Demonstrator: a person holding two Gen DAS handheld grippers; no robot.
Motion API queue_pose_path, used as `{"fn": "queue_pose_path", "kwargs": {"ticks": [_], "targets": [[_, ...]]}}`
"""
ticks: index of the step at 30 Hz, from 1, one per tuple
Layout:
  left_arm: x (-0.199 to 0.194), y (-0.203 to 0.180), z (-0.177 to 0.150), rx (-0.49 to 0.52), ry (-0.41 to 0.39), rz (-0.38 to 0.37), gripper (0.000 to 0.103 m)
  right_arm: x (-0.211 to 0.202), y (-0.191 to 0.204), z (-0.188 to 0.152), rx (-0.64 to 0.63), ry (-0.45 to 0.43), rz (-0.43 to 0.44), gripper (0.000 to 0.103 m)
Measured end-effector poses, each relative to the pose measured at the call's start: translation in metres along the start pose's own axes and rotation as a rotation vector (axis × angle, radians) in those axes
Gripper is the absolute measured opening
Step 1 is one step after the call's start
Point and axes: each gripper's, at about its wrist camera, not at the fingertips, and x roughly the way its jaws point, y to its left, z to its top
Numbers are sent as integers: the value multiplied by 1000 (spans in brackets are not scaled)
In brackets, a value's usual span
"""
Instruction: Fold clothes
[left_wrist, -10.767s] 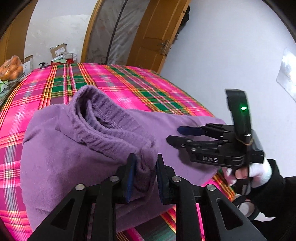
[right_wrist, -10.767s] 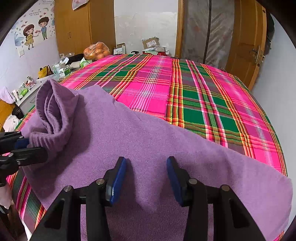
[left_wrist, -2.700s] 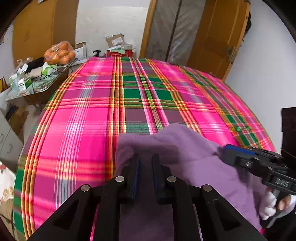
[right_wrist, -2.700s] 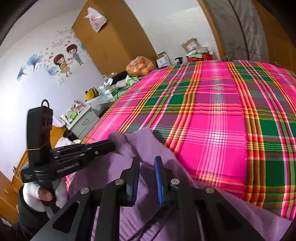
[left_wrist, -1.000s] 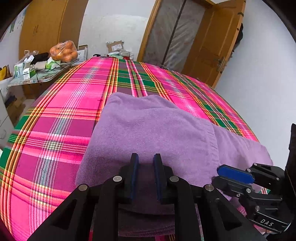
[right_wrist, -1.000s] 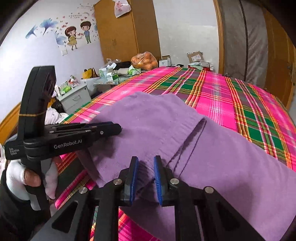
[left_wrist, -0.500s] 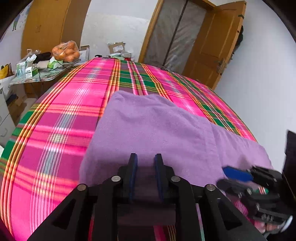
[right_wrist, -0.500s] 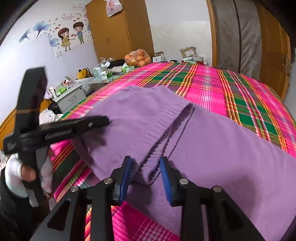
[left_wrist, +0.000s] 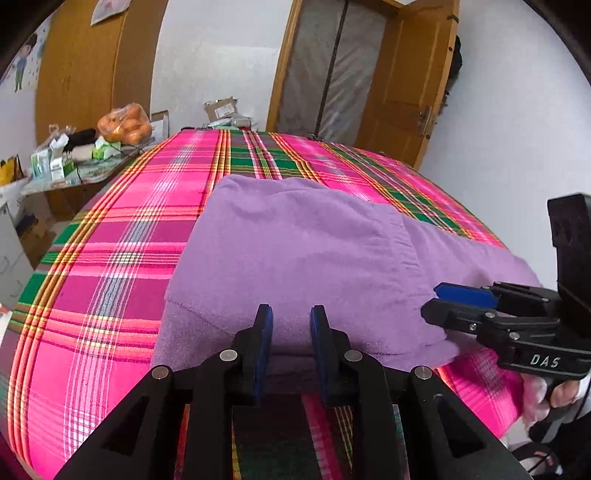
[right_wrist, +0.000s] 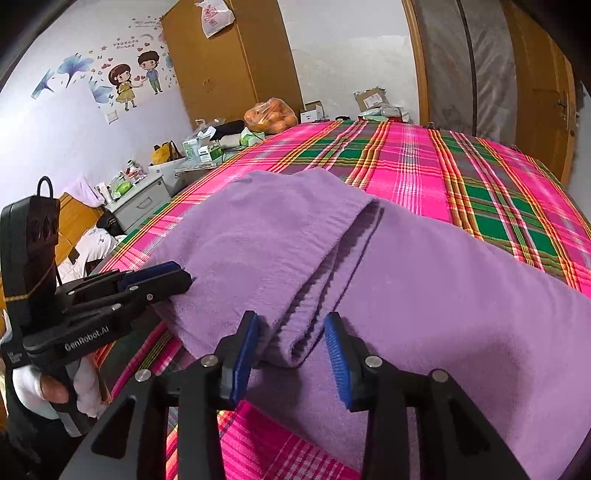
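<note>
A purple sweater (left_wrist: 295, 254) lies folded over on the pink plaid bed cover (left_wrist: 122, 266); its top layer ends in a fold edge running across the middle. In the right wrist view the sweater (right_wrist: 424, 280) fills the near bed. My left gripper (left_wrist: 290, 332) is open, its jaws apart at the sweater's near edge, holding nothing. My right gripper (right_wrist: 291, 347) is open, jaws wide on either side of the fold's near end. Each gripper also shows in the other's view: the right one (left_wrist: 458, 306) and the left one (right_wrist: 159, 277), both at the sweater's near edge.
A side table (left_wrist: 74, 170) with boxes and a bag of oranges (left_wrist: 123, 125) stands left of the bed. A wooden wardrobe (right_wrist: 229, 66) and a door (left_wrist: 406, 81) are behind. A nightstand (right_wrist: 144, 203) stands by the bed's left edge.
Both grippers have opened and let go of the sweater's near edge, which now lies flat on the bed. Both have drawn back slightly.
</note>
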Motion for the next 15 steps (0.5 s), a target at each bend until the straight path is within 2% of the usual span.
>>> {"fn": "queue_pose_path", "kwargs": {"ticks": [6, 10, 15], "targets": [[0, 3, -3, -4, -24, -16, 22, 0, -2, 0, 20, 16, 17, 41], [0, -1, -5, 19, -39, 1, 22, -6, -6, -6, 31, 25, 33, 42], [0, -3, -5, 22, -39, 4, 22, -26, -25, -21, 49, 12, -26, 37]]}}
